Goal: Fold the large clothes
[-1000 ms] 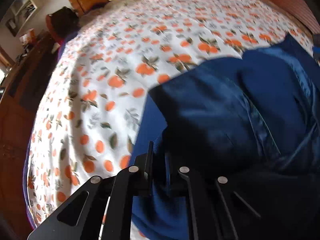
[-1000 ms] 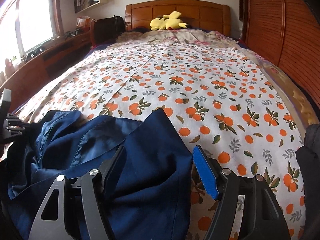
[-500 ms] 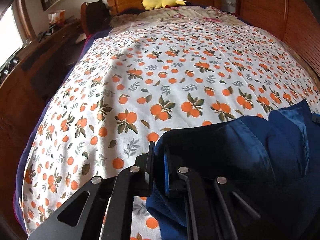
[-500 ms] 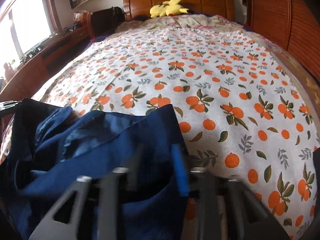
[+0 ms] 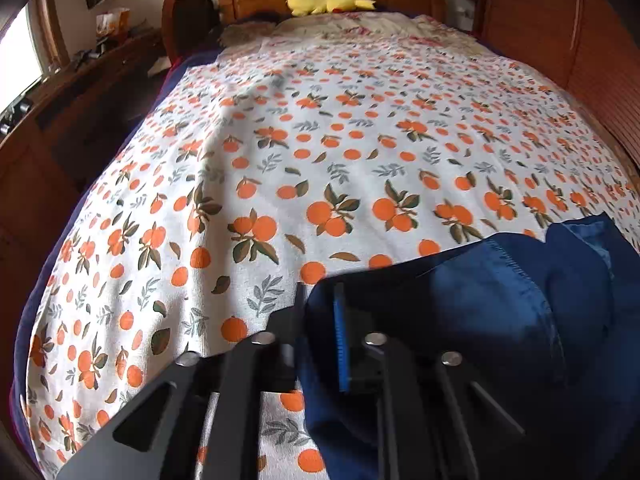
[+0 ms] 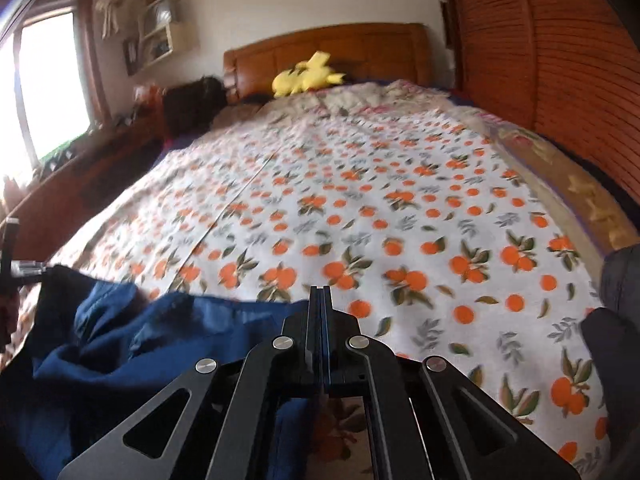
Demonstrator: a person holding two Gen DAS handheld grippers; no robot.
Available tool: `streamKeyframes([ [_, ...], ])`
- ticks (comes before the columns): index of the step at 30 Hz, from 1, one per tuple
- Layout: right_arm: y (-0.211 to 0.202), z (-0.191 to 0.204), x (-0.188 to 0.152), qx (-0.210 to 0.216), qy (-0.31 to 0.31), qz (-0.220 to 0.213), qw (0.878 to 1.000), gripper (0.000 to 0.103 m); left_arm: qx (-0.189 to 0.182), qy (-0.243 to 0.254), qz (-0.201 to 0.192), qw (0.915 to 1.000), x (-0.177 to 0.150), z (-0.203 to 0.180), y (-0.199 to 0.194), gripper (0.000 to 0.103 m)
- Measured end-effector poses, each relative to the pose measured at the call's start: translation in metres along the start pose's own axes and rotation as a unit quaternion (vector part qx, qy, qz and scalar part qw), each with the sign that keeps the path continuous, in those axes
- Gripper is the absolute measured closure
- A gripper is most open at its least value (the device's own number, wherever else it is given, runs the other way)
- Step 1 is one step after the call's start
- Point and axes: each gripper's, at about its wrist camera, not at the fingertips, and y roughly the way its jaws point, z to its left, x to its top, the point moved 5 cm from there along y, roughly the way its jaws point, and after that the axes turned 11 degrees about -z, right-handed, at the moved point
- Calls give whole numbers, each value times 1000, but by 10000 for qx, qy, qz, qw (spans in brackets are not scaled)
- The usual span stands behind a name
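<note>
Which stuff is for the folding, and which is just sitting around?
For the job: blue garment; left gripper, jaws just opening, cloth between them; right gripper, shut on its edge; orange-print bedspread underneath.
Lying about: yellow plush toy; wall shelf.

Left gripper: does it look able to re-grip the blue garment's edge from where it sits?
Probably yes. The left gripper has just been opening, and the blue garment lies bunched between its parted jaws on the bedspread, with nothing in the way.
</note>
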Motion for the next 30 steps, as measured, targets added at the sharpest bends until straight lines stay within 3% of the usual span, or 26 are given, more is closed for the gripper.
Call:
streamKeyframes([
  [2,2,8,-3,-43,-151,75,9998,98,-5,62,-147,9999,0,-3,-11,40],
  [4,-3,19,-2,86,-279,24,9996,67,0,174,-350,9992,0,-8,-29,30],
  [6,-9,32,2,183,-400,-13,9990,65,-14,264,-486,9985,0,-14,-45,21],
  [9,-31,65,16,372,-689,-161,9968,61,-131,304,-768,9965,-1,-27,-69,14],
  [14,-51,134,24,919,-997,-297,9903,59,-575,131,-1100,9922,-10,-58,-98,13],
  [16,-43,164,17,1183,-1083,-164,9869,59,-742,65,-1147,9906,-16,-68,-104,13],
  [20,-16,204,-11,1324,-1352,276,9815,59,-761,54,-1379,9875,-27,-83,-118,13],
  [27,-12,234,-60,1633,-1693,877,9680,59,-1054,-317,-1545,9818,-49,-82,-129,12],
  [30,-10,238,-78,1576,-1839,1113,9638,59,-1115,-502,-1573,9799,-61,-75,-126,11],
])
